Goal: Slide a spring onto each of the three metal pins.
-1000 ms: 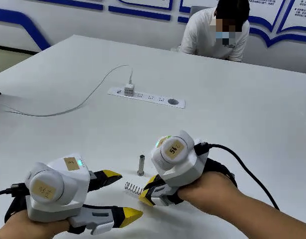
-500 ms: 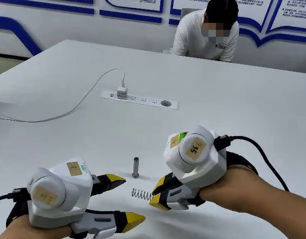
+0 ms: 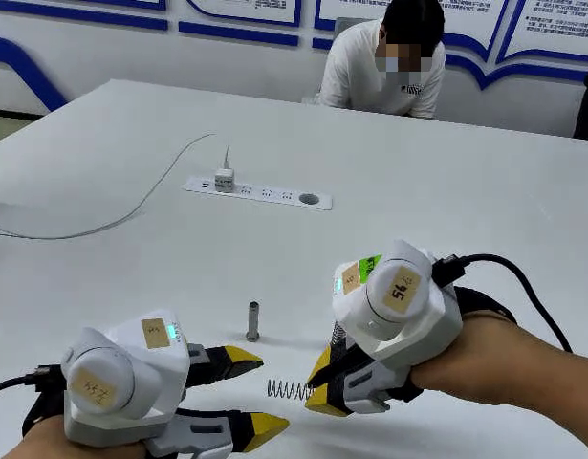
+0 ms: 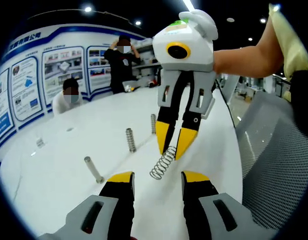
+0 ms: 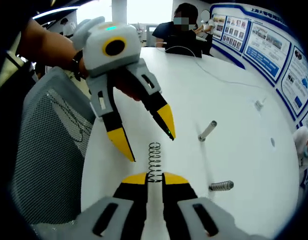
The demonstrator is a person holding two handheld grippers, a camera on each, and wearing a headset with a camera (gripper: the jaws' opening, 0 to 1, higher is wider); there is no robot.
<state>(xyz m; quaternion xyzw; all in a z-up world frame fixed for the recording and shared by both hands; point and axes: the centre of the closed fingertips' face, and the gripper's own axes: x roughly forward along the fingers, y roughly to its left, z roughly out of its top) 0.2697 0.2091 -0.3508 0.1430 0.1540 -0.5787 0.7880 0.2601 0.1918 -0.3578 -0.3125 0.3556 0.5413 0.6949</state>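
— White tabletop [image 3: 446, 220], near edge first: what have the tongs got?
— Left tongs [image 3: 265, 392] spread, empty. Right tongs [image 3: 322, 387] pinch one end of the spring [image 3: 289, 389], which sticks out toward the left pair.
— How'll it handle?
— Light, bendy, apt to flick loose; I'd grip near the end, leaving its far mouth free. Bare pin [image 3: 252, 321] stands just beyond.
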